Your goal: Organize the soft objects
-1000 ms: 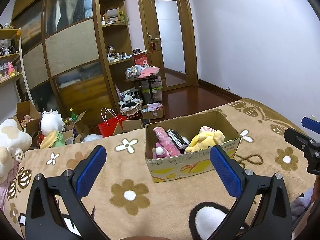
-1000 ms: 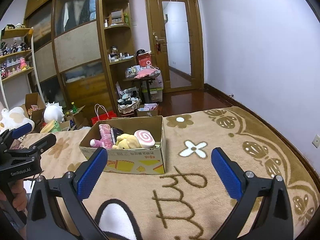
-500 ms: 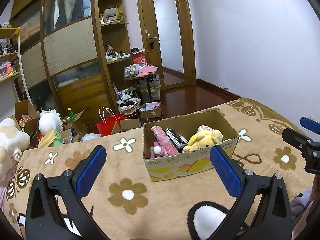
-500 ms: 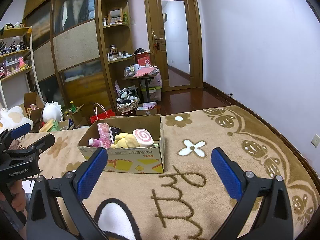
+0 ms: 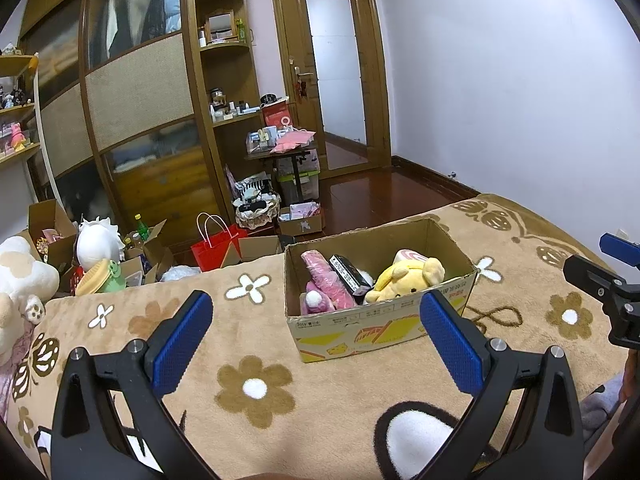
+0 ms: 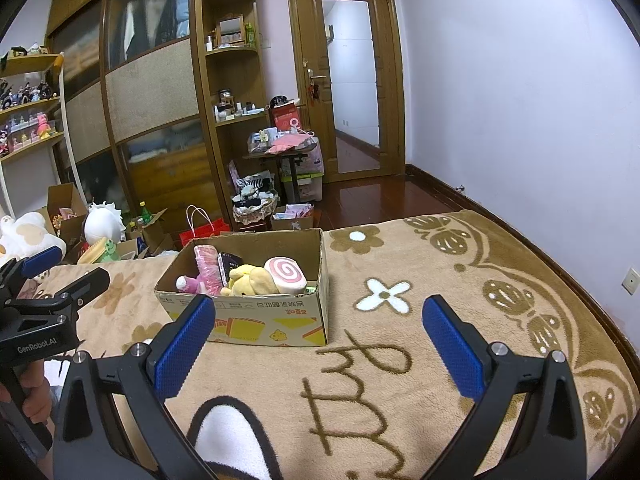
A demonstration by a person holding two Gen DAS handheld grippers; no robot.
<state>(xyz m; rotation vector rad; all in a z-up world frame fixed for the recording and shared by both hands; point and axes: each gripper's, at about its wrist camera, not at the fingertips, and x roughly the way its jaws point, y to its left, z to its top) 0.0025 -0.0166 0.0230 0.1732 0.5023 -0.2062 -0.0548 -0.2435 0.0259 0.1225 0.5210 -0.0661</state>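
Observation:
A cardboard box [image 5: 372, 320] [image 6: 256, 312] stands on the tan flowered blanket [image 5: 256, 388]. Inside lie a yellow plush [image 5: 408, 276] [image 6: 252, 280], a pink plush [image 5: 324, 284] [image 6: 204, 268], a pink swirl roll plush [image 6: 286, 274] and a dark flat item [image 5: 346, 270]. My left gripper [image 5: 316, 344] hovers open in front of the box, nothing between its blue pads. My right gripper [image 6: 318, 344] is open too, to the right of the box, and shows at the left wrist view's right edge [image 5: 604, 276].
A large white plush [image 5: 20, 280] sits at the bed's left edge. Beyond the bed stand open boxes with toys [image 5: 100, 256], a red bag [image 5: 216, 242], a wardrobe with shelves [image 5: 152, 100] and a door [image 5: 336, 80]. A wall [image 6: 520, 100] runs along the right.
Both views have shifted only slightly; the box sits a touch lower and nearer in each view. Both grippers stay open and empty.

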